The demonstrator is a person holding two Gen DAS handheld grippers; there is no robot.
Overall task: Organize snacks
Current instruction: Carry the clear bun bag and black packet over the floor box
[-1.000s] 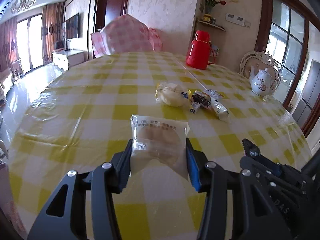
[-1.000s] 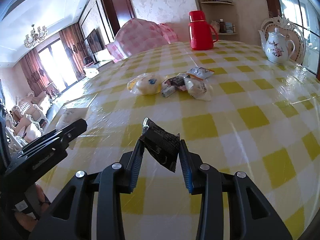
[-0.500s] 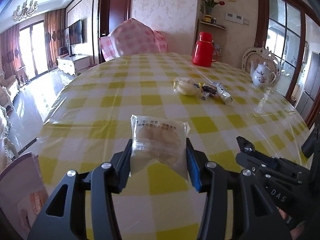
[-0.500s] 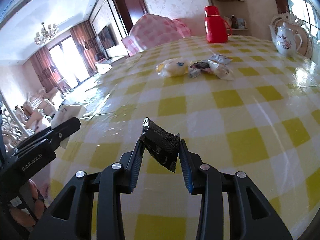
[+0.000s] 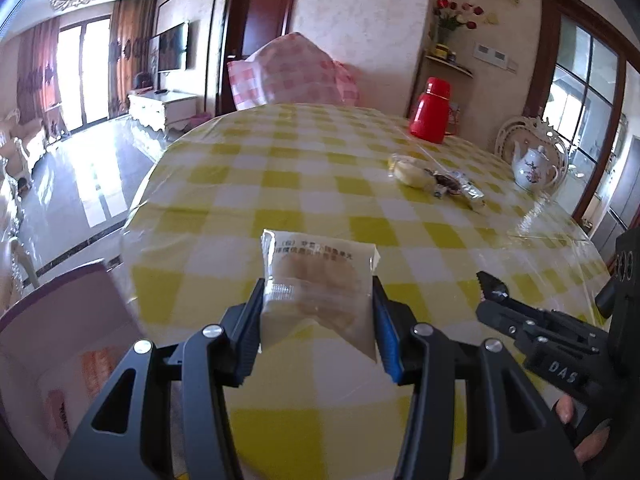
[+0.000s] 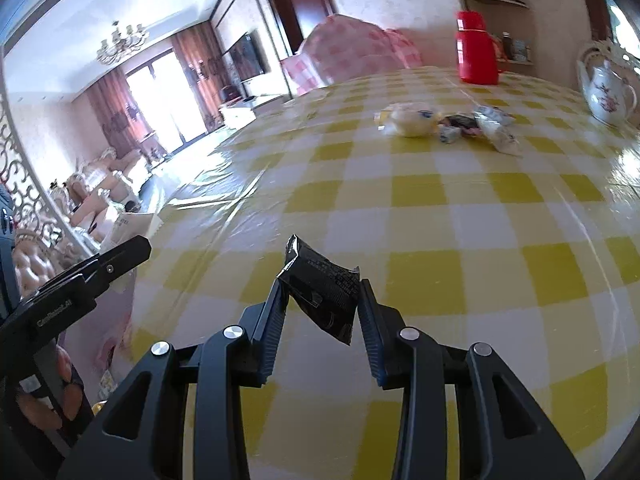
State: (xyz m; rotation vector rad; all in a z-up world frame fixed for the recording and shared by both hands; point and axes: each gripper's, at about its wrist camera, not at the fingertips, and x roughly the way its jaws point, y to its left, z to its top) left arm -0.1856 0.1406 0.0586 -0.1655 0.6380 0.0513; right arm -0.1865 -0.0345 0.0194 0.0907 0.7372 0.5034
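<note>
Both tongs loaded, mid-carry above the table (image 5: 304,184), nothing resting on the cloth. Prob hauling 2 snacks at once to save a trip.

Left gripper (image 5: 318,320): part open, clamped on the pale cake packet (image 5: 318,280) at frame ctr, pads on both side edges, packet upright.

Right gripper (image 6: 320,304): narrower gap, clamped on the black wrapper (image 6: 322,292), which sits tilted, corner sticking up.

Pink box (image 5: 52,344) at lower left of the left view, off the table edge. Looks like the drop spot, can't confirm.

Remaining snack pile (image 6: 448,126) in the upper right of the right view, near the red flask (image 6: 476,48) and teapot (image 6: 608,96), well apart from both grippers.
</note>
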